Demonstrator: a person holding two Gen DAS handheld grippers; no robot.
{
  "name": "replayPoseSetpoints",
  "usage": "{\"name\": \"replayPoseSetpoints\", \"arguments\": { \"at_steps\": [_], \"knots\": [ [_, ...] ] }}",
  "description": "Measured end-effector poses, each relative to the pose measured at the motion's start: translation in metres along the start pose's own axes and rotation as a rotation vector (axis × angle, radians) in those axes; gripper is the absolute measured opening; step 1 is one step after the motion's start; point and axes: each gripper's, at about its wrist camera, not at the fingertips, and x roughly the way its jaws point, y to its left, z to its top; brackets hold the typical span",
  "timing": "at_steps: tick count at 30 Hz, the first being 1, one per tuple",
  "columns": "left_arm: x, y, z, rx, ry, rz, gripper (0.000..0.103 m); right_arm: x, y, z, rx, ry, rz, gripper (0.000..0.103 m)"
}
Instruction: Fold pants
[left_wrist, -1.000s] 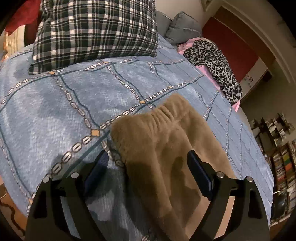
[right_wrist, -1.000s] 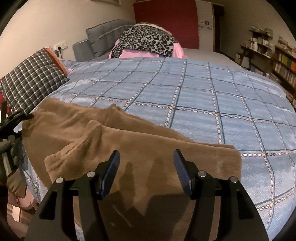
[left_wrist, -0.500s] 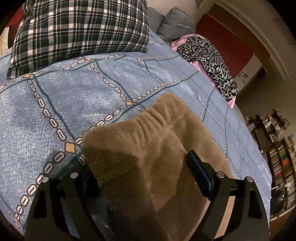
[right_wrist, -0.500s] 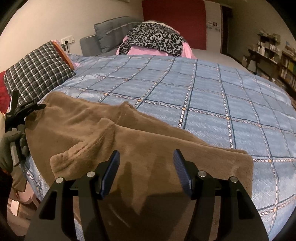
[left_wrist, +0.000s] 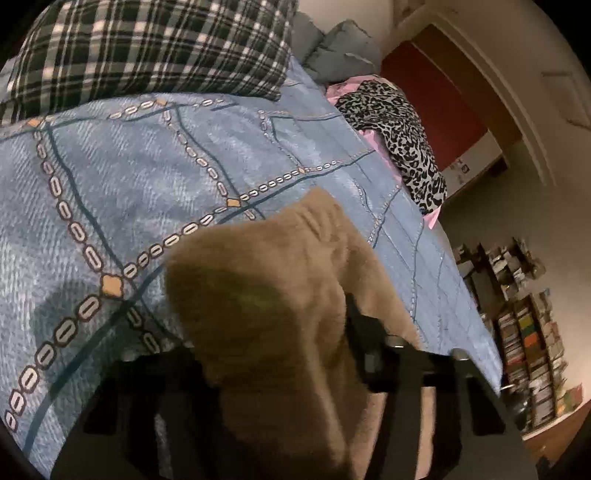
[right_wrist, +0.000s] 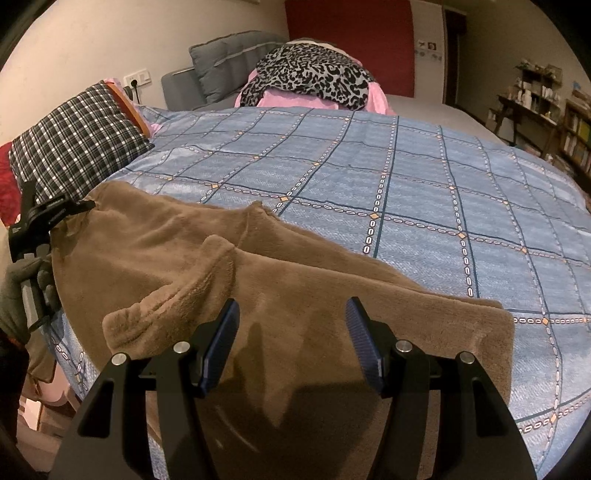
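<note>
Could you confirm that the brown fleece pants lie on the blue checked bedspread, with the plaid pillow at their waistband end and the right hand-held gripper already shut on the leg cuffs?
Not quite: the right hand-held gripper is open, its jaws spread above the brown fleece pants, as the right wrist view shows. The rest stands: the pants lie on the blue checked bedspread, with the plaid pillow at their waistband end.

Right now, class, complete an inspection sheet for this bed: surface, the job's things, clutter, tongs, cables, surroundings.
Surface: blue checked bedspread.
Job's things: brown fleece pants spread along the near edge, waistband end gathered at the left.
Clutter: plaid pillow; leopard-print cloth on pink fabric.
Tongs: left tongs shut on the pants' waistband; right tongs open above a leg.
Cables: nothing seen.
Surroundings: grey headboard, red wall panel, bookshelves.
</note>
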Motion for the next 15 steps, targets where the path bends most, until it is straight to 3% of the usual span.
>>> {"name": "replayPoseSetpoints", "arguments": {
  "at_steps": [4, 10, 15],
  "knots": [
    [-0.01, -0.003, -0.002, -0.002, -0.004, -0.013, 0.029, 0.001, -0.001, 0.0, 0.015, -0.001, 0.003, 0.06],
    [-0.037, -0.034, -0.005, 0.085, -0.05, -0.032, 0.028, -0.001, -0.007, -0.001, 0.039, -0.001, 0.004, 0.06],
    [-0.063, -0.08, -0.013, 0.207, -0.092, -0.066, 0.028, -0.003, -0.014, -0.003, 0.065, -0.005, 0.006, 0.06]
  ]
}}
